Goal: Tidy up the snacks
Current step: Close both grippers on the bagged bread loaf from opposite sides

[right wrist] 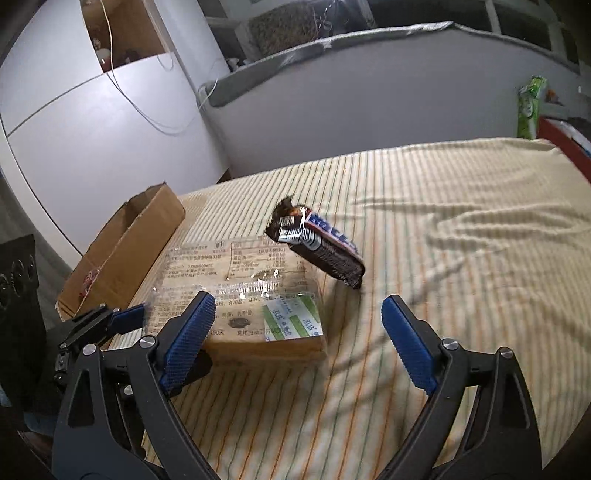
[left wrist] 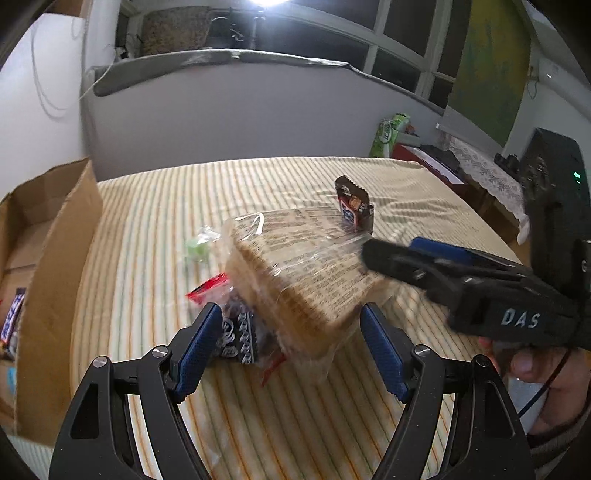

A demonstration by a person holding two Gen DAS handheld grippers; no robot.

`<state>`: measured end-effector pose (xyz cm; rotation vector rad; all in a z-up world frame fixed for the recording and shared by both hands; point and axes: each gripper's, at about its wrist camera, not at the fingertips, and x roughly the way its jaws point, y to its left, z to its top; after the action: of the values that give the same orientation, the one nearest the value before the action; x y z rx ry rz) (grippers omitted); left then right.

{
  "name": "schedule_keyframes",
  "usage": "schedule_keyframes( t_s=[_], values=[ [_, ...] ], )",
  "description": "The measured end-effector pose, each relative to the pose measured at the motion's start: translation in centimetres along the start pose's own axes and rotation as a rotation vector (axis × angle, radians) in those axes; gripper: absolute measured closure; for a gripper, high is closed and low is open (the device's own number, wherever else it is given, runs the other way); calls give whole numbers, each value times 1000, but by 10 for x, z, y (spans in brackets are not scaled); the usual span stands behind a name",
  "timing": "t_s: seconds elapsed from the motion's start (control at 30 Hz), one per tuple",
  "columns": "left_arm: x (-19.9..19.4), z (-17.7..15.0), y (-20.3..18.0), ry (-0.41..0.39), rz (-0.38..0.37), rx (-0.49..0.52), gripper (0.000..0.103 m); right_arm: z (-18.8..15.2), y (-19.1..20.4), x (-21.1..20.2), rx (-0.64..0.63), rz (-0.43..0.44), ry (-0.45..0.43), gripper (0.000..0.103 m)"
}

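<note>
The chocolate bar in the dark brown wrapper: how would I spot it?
Find the striped cream bedspread, then the large clear-wrapped pack of tan wafers at its middle. The dark brown chocolate bar leans tilted on the pack's far corner, the only dark, blue-lettered wrapper there.

A striped bedsheet (right wrist: 461,295) covers the bed; far behind stand a grey headboard (left wrist: 229,107), dark windows (left wrist: 402,40) and a bright lamp (left wrist: 267,3).

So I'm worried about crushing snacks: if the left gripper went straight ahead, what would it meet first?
Most likely the wafer pack, lying between the open left gripper's fingers. The dark patterned packet by its left finger may touch too; depth is unclear.
</note>
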<state>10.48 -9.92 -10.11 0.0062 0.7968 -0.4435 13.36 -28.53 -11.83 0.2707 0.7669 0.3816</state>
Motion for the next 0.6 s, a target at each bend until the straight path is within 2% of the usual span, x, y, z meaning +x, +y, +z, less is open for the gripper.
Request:
schedule_keyframes(
  t_s=[0.13, 0.2, 0.23, 0.27, 0.43, 0.6],
  values=[
    [3, 3, -2, 0, -8, 19, 26, -2, -9, 8, 39, 54, 25, 9],
    [4, 3, -2, -6, -5, 31, 26, -4, -14, 12, 74, 111, 35, 10],
    [4, 4, -2, -9, -8, 33, 26, -6, -15, 13, 83, 142, 35, 17],
    [3, 3, -2, -14, -13, 35, 26, -6, -15, 13, 89, 193, 30, 35],
    [6, 6, -1, -36, -19, 43, 32, -8, -12, 12, 86, 188, 17, 38],
    [7, 6, -3, -48, -14, 47, 33, -8, -8, 7, 82, 179, 10, 38]
  ],
)
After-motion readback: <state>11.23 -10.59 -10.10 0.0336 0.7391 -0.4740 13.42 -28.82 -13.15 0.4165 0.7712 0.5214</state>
